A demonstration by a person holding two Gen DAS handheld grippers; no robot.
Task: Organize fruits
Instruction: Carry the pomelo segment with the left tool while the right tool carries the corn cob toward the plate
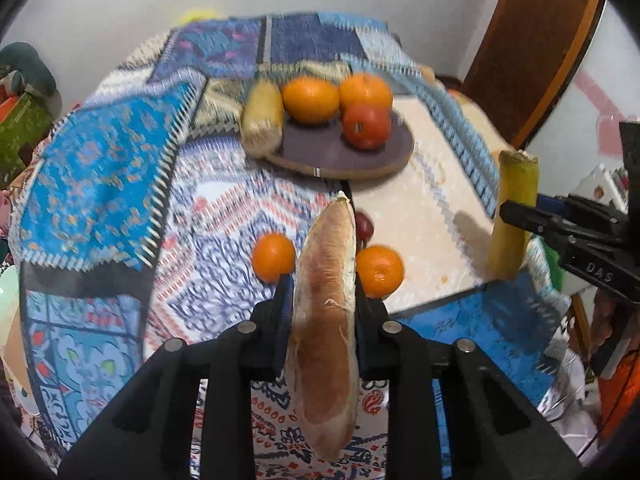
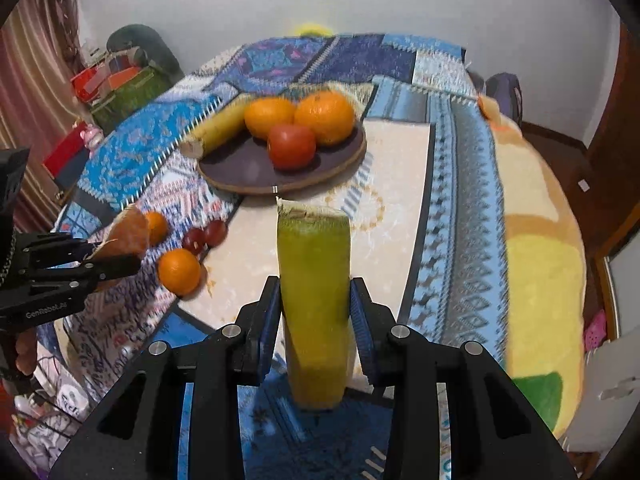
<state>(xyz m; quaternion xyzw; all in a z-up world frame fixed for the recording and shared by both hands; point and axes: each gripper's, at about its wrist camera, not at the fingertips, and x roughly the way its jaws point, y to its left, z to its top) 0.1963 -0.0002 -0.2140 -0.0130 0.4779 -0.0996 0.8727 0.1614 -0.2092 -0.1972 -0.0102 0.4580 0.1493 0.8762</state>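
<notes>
My left gripper is shut on a long tan-pink corn-like cob, held above the patterned cloth. My right gripper is shut on a yellow-green cob, held upright; it also shows at the right of the left wrist view. A dark round plate ahead holds two oranges, a red tomato and a yellow cob on its left rim. Two small oranges and dark red fruits lie on the table before the plate.
The table is covered by a blue patterned cloth with a pale mat on it. A yellow-orange blanket lies to the right. Boxes and clutter stand at the far left. A brown door is at the right.
</notes>
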